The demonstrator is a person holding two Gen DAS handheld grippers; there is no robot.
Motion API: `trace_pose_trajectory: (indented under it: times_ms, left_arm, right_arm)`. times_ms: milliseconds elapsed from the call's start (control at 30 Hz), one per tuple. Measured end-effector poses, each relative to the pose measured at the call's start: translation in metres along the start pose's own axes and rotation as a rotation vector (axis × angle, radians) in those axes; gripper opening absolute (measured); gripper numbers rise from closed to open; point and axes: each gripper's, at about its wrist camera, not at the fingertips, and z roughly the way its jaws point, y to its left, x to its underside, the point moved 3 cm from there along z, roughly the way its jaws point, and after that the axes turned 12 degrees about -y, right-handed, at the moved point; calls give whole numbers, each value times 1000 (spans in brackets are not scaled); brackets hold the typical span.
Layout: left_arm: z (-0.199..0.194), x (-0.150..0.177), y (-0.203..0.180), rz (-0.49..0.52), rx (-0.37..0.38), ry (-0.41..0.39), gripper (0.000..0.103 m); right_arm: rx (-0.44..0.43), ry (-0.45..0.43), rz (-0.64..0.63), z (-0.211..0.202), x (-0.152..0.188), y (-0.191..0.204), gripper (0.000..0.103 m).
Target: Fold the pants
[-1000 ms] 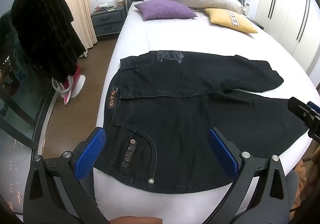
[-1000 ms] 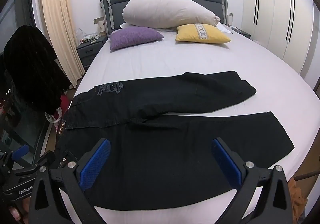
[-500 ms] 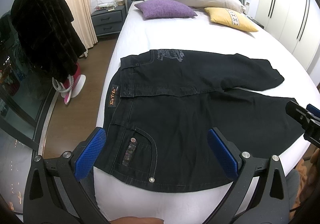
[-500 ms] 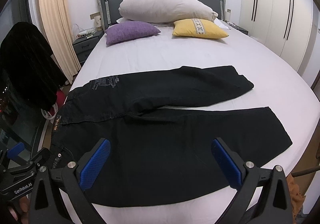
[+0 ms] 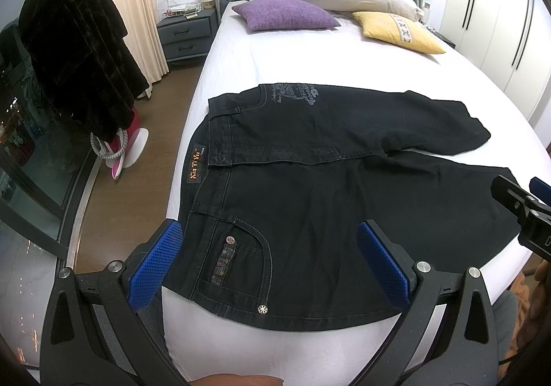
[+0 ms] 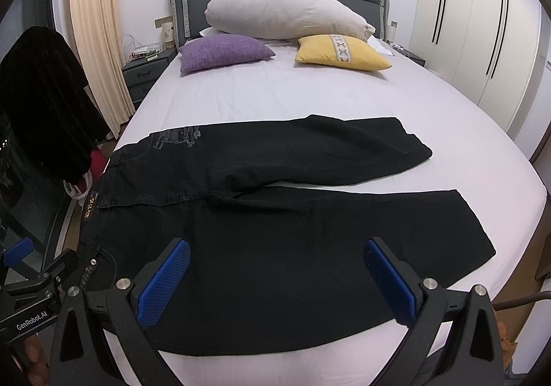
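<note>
Lying flat, pants (image 5: 310, 200) beyond both spread hand-held grippers.

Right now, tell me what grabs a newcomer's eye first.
The black pants lie spread across the near end of the white bed, legs apart. Purple and yellow pillows sit at the headboard. Both grippers, left and right, hover open over the pants.

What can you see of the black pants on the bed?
The black denim pants lie flat and unfolded on the white bed sheet, waistband at the left edge, legs spread apart rightward, the far leg shorter-looking. Visible are an orange waistband label, grey print, light stitching and a riveted pocket. Neither gripper touches them.
</note>
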Motion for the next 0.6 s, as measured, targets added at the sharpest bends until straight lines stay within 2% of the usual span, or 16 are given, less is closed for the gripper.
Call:
trace_pose_trajectory:
  times_ms: [600]
  left_arm:
    - [8,17,3,4,3,6,103]
  right_arm:
    - [0,5,-5,2,3,1,103]
